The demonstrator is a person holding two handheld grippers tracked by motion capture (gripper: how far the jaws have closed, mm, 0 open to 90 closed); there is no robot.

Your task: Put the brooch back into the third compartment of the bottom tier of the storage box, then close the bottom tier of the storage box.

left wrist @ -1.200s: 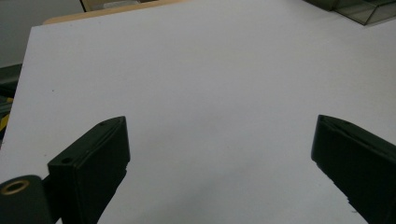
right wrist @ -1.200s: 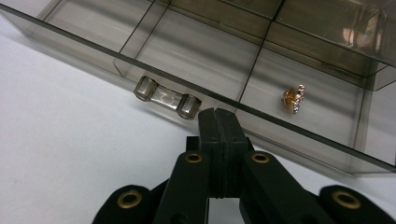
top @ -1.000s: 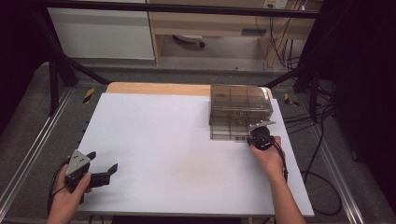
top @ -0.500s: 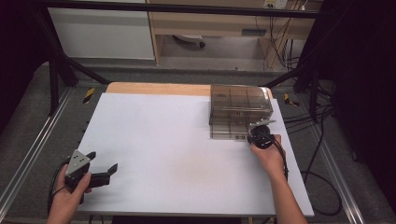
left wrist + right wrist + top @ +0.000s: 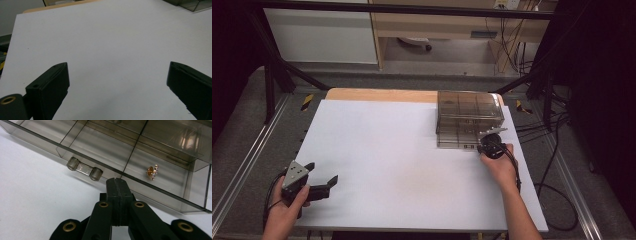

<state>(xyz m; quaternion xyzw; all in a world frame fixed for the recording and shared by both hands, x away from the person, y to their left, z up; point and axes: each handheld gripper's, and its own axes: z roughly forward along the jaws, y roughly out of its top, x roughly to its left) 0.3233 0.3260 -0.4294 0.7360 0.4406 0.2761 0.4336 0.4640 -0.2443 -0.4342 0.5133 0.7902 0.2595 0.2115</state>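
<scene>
Right tongs (image 5: 117, 182), pressed shut on nothing, are nosing against the box's (image 5: 469, 119) drawer front beside its handle (image 5: 84, 168); left tongs (image 5: 323, 182) are gaping wide, well away.

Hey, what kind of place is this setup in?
Probably a lab or recording workspace: a white-topped table in a black metal frame, loose cables on grey carpet, and a smoky plastic drawer box.

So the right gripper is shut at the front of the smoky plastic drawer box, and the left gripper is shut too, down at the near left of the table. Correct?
Not quite. The left gripper is open: the left gripper view shows its jaws wide apart over the bare white table. The rest holds.
</scene>
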